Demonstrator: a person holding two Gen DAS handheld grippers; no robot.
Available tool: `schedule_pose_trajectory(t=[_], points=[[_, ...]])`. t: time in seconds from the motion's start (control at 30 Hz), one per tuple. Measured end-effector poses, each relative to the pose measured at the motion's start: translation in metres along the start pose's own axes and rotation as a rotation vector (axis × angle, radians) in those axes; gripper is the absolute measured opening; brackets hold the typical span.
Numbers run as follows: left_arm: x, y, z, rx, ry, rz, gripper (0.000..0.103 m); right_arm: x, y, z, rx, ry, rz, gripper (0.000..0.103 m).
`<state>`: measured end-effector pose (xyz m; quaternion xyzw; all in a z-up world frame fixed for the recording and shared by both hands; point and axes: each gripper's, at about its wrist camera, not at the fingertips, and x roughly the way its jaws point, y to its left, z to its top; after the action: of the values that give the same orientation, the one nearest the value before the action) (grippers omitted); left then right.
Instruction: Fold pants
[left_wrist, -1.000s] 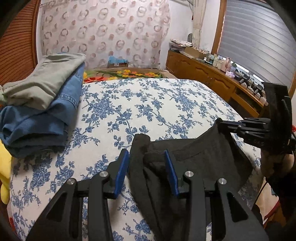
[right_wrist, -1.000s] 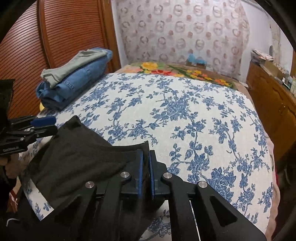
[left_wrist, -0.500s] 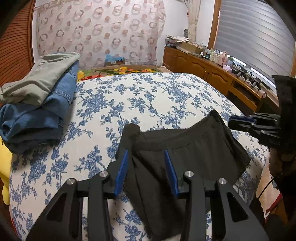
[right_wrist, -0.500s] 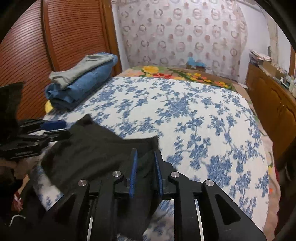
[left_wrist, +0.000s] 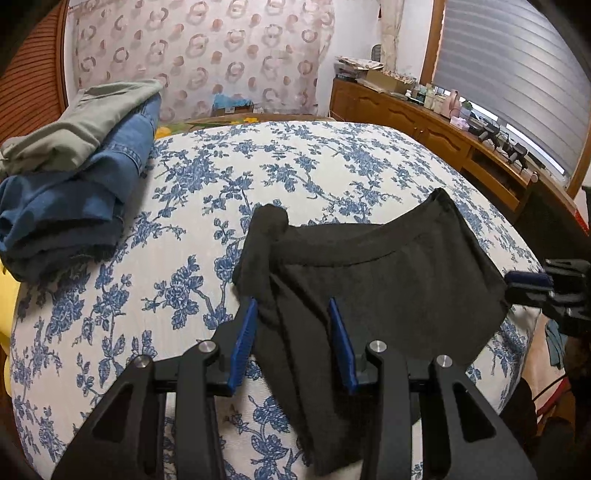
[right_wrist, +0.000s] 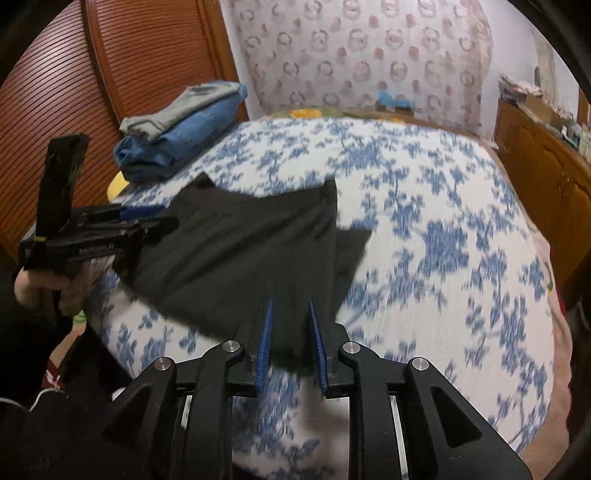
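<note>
Bedspread (left_wrist: 332, 162) lies open beyond; folded clothes pile (left_wrist: 74, 177) blocks left.

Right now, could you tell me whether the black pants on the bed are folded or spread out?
Folded, though loosely. The black pants lie doubled over on the floral bedspread, with one bunched, rumpled edge.

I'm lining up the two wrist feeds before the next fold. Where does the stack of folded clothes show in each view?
Left wrist view: the stack of folded clothes sits at the far left edge, left of the black pants.
Right wrist view: the stack is upper left, beyond the pants, by the wooden door.
Shared landmark: the ring-patterned curtain behind the bed.
</note>
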<state>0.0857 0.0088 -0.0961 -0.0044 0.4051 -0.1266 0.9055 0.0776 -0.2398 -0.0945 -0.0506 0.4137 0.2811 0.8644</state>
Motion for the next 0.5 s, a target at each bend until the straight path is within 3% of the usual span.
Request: schedule_pose_trajectory(t=[0.2, 0.4, 0.43, 0.5], points=[[0.003, 0.001, -0.002, 0.004, 0.002, 0.001, 0.04, -0.004, -0.003, -0.014, 0.019, 0.018, -0.024, 0.028], [0.003, 0.0, -0.003, 0.017, -0.003, -0.001, 0.04, 0.002, -0.001, -0.021, 0.005, 0.038, -0.009, 0.027], [0.003, 0.0, -0.003, 0.018, -0.003, -0.003, 0.04, 0.002, -0.002, -0.021, 0.002, 0.037, -0.001, 0.025], [0.003, 0.001, -0.003, 0.021, -0.005, -0.006, 0.04, 0.0, -0.006, -0.021, 0.006, 0.029, 0.02, 0.007]])
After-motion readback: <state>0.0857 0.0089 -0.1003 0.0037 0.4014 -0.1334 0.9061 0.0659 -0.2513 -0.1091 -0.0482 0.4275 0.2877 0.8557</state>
